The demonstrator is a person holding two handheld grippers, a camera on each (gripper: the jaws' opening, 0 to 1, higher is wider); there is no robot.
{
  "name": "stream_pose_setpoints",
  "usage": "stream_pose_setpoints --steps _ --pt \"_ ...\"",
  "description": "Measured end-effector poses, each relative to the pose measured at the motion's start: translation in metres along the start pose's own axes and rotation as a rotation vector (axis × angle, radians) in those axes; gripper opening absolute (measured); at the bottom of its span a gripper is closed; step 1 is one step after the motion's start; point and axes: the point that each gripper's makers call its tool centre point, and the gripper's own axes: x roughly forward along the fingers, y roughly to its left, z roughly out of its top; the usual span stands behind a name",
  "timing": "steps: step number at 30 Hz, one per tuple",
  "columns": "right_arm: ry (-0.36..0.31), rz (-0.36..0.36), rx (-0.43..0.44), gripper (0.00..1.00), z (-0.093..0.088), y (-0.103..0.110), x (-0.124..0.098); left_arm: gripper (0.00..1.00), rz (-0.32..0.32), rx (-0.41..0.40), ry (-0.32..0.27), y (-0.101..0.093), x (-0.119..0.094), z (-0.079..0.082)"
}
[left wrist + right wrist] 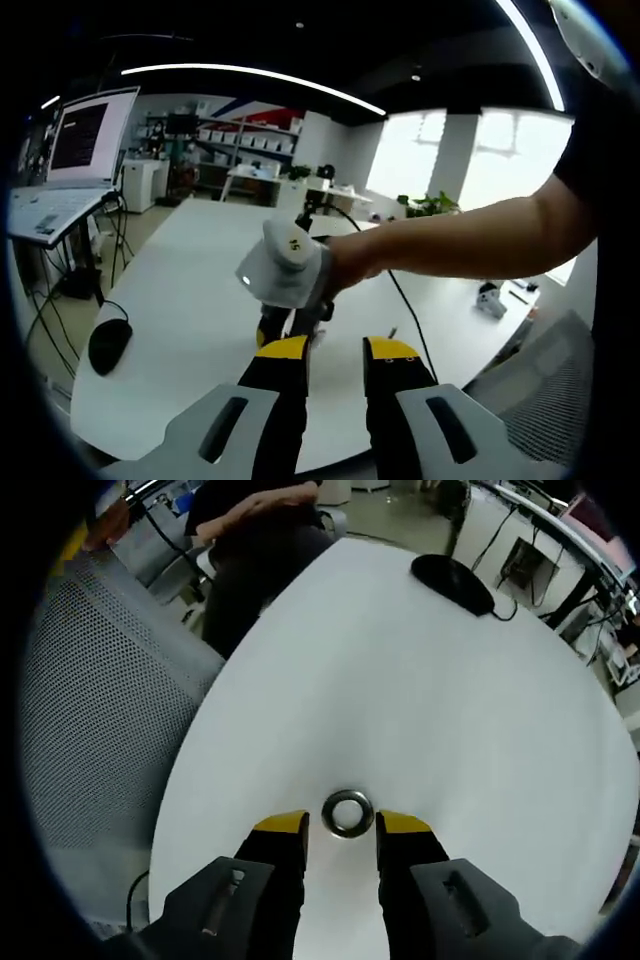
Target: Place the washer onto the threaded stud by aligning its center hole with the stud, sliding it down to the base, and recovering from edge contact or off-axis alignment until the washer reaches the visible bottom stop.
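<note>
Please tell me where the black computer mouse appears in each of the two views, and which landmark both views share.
Left gripper view: the black mouse lies at lower left, near the table edge.
Right gripper view: the black mouse lies at upper right, on the far side.
Shared landmark: the white table.

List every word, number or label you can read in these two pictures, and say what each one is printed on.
A short dark mark, perhaps two characters, on the white cap of the right tool: too blurred to read.
Lines of text on the screen: too small to read.
Nothing is written on the washer, the table or the mouse.
</note>
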Motion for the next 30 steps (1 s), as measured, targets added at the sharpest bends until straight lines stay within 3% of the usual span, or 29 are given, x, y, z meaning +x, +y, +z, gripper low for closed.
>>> stream_pose_setpoints --steps 14,23,30 --pt "0.055 -0.033 -0.056 0.27 -0.007 -0.003 0.011 0.18 -0.005 0.002 0.003 -0.001 0.000 0.000" --pt "0.025 -0.054 0.002 0.24 -0.008 -0.003 0.009 0.18 -0.005 0.002 0.007 -0.001 0.001 -0.001" --pt "0.027 -0.012 0.013 0.24 -0.010 0.008 0.003 0.18 -0.004 0.002 0.008 -0.001 0.000 -0.001"
